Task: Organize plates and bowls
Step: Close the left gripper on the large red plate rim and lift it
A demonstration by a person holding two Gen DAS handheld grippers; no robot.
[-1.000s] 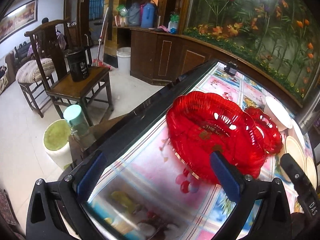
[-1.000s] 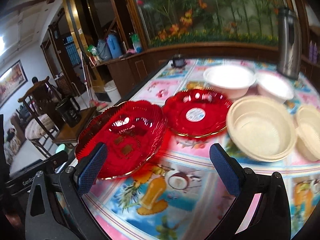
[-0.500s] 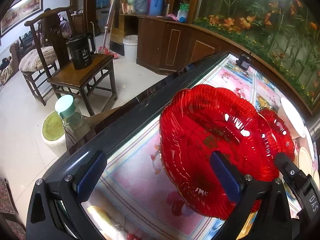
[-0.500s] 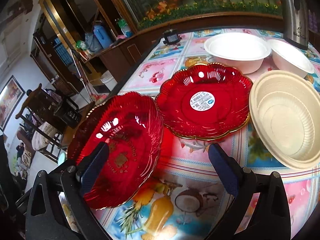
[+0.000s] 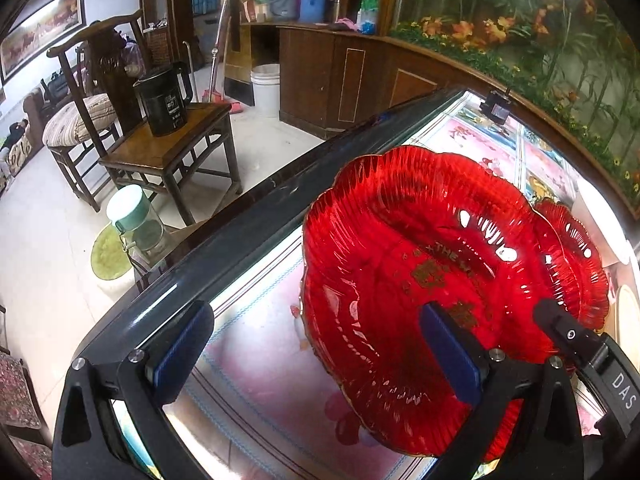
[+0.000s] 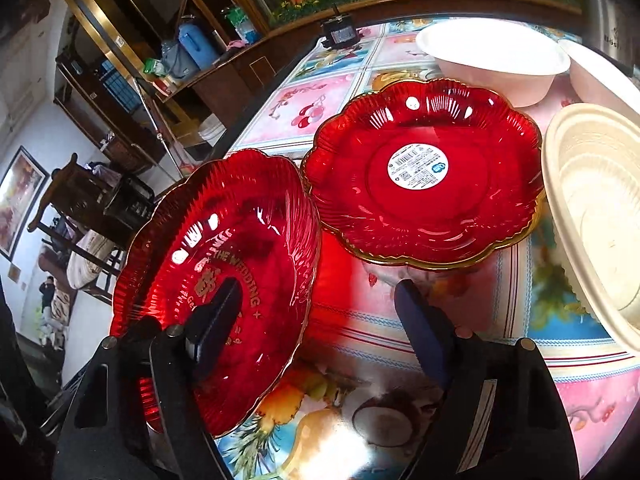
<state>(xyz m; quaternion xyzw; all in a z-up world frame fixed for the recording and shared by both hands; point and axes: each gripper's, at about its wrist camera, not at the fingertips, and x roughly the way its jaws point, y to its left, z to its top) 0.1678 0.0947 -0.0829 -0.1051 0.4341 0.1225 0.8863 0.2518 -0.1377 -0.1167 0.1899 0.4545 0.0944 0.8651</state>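
Stacking not begun: tilted red plate (image 6: 224,280) at tabletop (image 6: 360,328) edge beside second red plate (image 6: 424,172); bowls (image 6: 596,216) separate. Left gripper (image 5: 316,356) and right gripper (image 6: 316,320) both spread apart, gripping nothing.

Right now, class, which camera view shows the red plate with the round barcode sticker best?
The right wrist view: the stickered red plate lies whole and face-up on the table. The left wrist view shows only its far rim, behind the tilted red wedding plate.

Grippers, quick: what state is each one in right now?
Left gripper: wide open, clamping nothing.
Right gripper: open, jaws straddling the rim of the tilted red plate, not clamped.
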